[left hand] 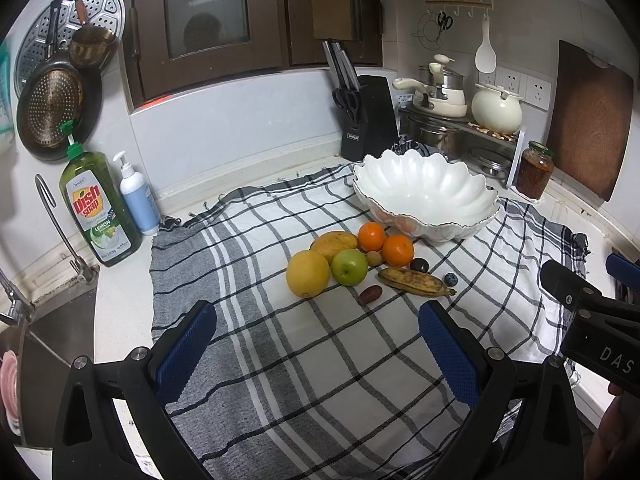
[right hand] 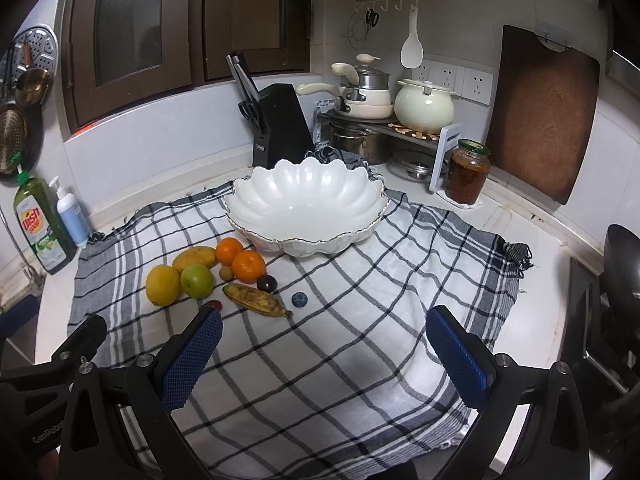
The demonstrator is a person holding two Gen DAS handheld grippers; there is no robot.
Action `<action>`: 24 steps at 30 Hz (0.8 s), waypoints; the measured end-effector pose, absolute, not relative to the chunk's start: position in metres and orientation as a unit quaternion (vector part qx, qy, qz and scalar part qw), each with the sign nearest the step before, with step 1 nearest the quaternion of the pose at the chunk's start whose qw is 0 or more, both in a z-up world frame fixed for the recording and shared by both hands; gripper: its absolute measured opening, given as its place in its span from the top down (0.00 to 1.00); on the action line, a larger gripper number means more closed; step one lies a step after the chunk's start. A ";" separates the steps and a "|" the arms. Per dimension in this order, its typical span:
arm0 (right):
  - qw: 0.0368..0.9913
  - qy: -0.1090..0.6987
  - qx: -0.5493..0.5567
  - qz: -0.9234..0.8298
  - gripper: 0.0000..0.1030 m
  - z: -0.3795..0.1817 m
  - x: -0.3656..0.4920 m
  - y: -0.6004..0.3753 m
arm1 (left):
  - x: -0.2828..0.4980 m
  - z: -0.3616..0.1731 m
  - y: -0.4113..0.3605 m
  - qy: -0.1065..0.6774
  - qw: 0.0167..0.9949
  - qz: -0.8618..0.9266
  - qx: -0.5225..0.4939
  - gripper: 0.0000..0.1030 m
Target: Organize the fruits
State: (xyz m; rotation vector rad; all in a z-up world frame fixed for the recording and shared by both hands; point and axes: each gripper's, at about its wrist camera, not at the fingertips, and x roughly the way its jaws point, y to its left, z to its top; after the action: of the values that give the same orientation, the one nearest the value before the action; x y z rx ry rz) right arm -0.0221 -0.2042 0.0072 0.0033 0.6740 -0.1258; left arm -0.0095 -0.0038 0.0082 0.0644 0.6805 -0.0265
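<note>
Underneath, a checked cloth (right hand: 360, 304) covers the white kitchen counter (right hand: 532, 240).

Kitchen corner, pale tiled walls. Dark brown wooden window frame (left hand: 208, 40) with frosted glass above the white desk (right hand: 532, 240). Sink (left hand: 60, 328) with tap at the left edge. Checked cloth (right hand: 360, 320) covers the desk. Black knife block (right hand: 280, 124) and a wooden cutting board (right hand: 544, 112) stand against the wall; three sockets (right hand: 456, 76) are mounted behind the pots.

Dim indoor light, fisheye-warped edges.
</note>
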 end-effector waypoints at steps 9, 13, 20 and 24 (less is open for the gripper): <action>0.942 0.330 0.002 -0.061 0.00 0.007 -0.023 -0.205 | -0.011 0.008 -0.006 0.334 0.942 -0.013 0.031 0.00; 0.942 0.329 0.002 -0.061 0.00 0.007 -0.023 -0.205 | -0.011 0.008 -0.006 0.334 0.942 -0.013 0.031 0.00; 0.942 0.329 0.002 -0.061 0.00 0.008 -0.023 -0.205 | -0.011 0.009 -0.006 0.335 0.942 -0.013 0.032 0.00; 0.942 0.329 0.002 -0.061 0.00 0.008 -0.024 -0.205 | -0.011 0.008 -0.005 0.334 0.942 -0.013 0.031 0.00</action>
State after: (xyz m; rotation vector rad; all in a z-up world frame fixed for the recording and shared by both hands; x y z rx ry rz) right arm -0.0236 -0.2047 0.0081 0.0047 0.6708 -0.1249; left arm -0.0113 -0.0055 0.0083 0.0637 0.6821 -0.0265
